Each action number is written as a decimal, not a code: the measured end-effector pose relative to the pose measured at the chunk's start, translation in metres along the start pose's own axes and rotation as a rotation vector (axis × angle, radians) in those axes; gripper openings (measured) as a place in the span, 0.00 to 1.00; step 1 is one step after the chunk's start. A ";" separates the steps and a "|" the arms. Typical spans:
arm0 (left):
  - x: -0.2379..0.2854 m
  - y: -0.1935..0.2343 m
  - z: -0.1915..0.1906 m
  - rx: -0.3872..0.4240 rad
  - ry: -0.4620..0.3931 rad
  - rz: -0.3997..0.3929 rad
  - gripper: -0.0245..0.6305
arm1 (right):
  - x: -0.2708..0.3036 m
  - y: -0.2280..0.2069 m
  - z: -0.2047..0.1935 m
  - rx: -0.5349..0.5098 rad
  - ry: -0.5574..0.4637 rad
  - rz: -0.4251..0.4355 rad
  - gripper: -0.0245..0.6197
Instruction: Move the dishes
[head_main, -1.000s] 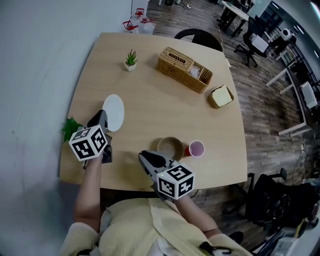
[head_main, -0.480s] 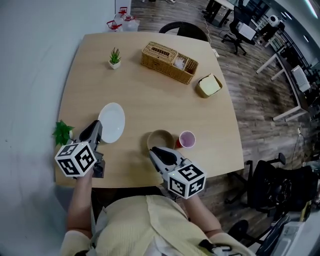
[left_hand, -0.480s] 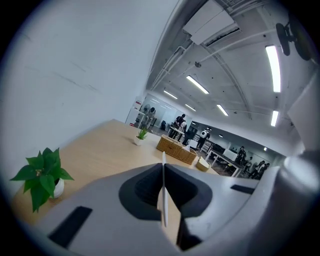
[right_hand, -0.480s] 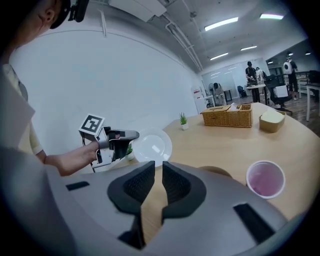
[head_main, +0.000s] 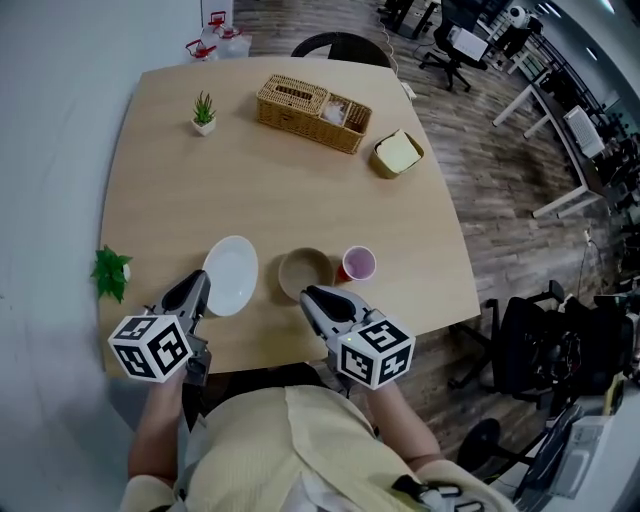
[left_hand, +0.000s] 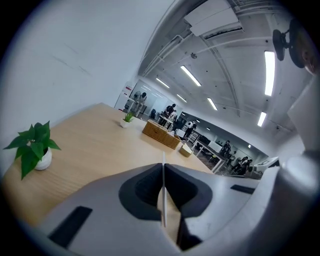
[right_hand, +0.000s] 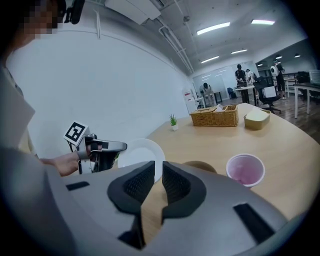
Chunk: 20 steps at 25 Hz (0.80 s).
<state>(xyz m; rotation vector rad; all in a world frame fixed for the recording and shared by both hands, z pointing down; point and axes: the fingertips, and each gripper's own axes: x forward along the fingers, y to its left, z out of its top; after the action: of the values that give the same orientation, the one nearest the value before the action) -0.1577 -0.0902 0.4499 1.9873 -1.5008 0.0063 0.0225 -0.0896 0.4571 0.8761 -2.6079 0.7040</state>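
Observation:
A white plate (head_main: 232, 272) lies near the table's front edge. My left gripper (head_main: 197, 287) is shut on its near-left rim, and the rim shows as a thin white line (left_hand: 163, 200) between the jaws. Right of the plate stands a brown bowl (head_main: 306, 270), with a pink cup (head_main: 358, 263) beside it. My right gripper (head_main: 310, 295) is at the bowl's near rim, its jaws a narrow slit apart and closed on the rim. The right gripper view shows the bowl (right_hand: 200, 164) behind the right jaw, the plate (right_hand: 142, 152) and the cup (right_hand: 244, 169).
At the far side of the table (head_main: 200, 190) stand a wicker basket (head_main: 308, 110), a small potted plant (head_main: 203, 112) and a yellow lidded box (head_main: 398, 152). A leafy plant (head_main: 110, 272) sits at the left edge by the wall. A black chair (head_main: 340, 45) stands beyond the table.
My left gripper has dragged the white plate toward the front edge, closer to the bowl. My right gripper has come from the bowl's left side up to its near rim.

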 end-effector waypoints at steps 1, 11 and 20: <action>0.000 -0.002 -0.004 0.000 0.010 -0.008 0.07 | -0.001 -0.001 0.000 0.001 -0.004 -0.006 0.13; -0.007 -0.021 -0.035 -0.039 0.099 -0.094 0.07 | -0.010 -0.004 -0.010 0.026 -0.009 -0.039 0.13; -0.004 -0.028 -0.063 -0.053 0.214 -0.158 0.07 | -0.015 -0.009 -0.017 0.046 -0.011 -0.065 0.13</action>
<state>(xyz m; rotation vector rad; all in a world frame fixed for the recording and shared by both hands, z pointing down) -0.1120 -0.0524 0.4848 1.9883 -1.1953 0.1083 0.0416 -0.0792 0.4680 0.9765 -2.5696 0.7457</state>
